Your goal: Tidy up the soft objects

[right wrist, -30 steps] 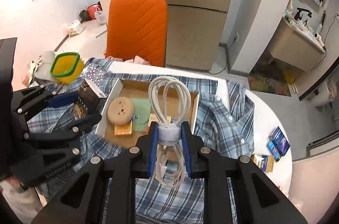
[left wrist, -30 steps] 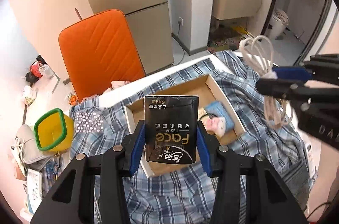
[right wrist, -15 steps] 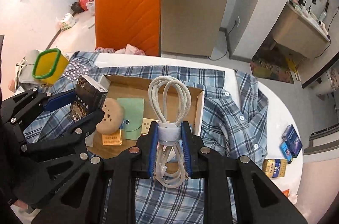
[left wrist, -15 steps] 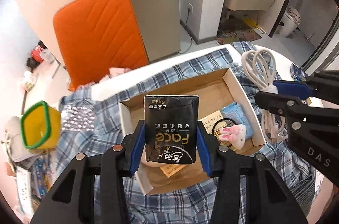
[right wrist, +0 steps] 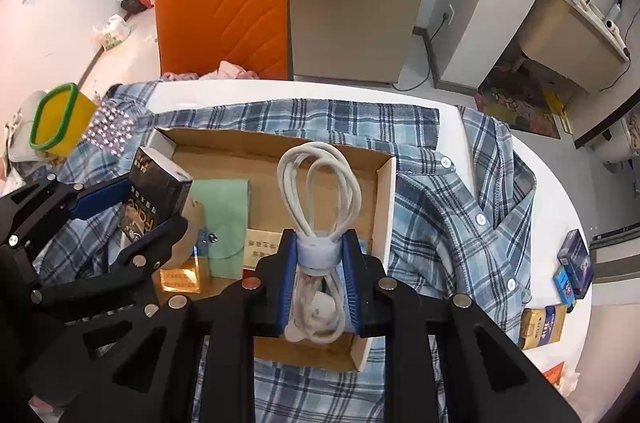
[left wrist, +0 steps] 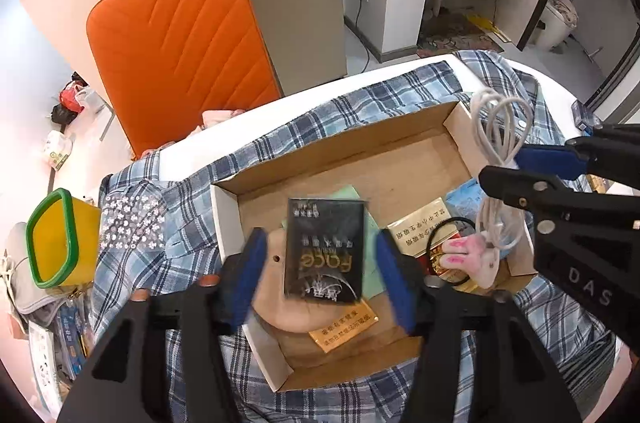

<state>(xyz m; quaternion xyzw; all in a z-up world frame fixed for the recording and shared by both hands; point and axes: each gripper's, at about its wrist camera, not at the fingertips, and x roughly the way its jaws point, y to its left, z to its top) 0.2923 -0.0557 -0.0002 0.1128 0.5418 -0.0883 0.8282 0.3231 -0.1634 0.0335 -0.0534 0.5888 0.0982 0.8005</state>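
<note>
Soft items held over the cardboard box

The tissue pack is being released by the opening left gripper; the coiled cable is clamped in the right gripper.

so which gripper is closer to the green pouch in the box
Left. The left gripper hangs right over the green pouch, its jaws opening around the black tissue pack. The right gripper, clamping the white cable, sits over the box's opposite end.

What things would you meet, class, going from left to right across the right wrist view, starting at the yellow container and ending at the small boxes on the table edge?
yellow container → black tissue pack → green pouch → white cable bundle → plaid shirt collar → blue small boxes
</note>
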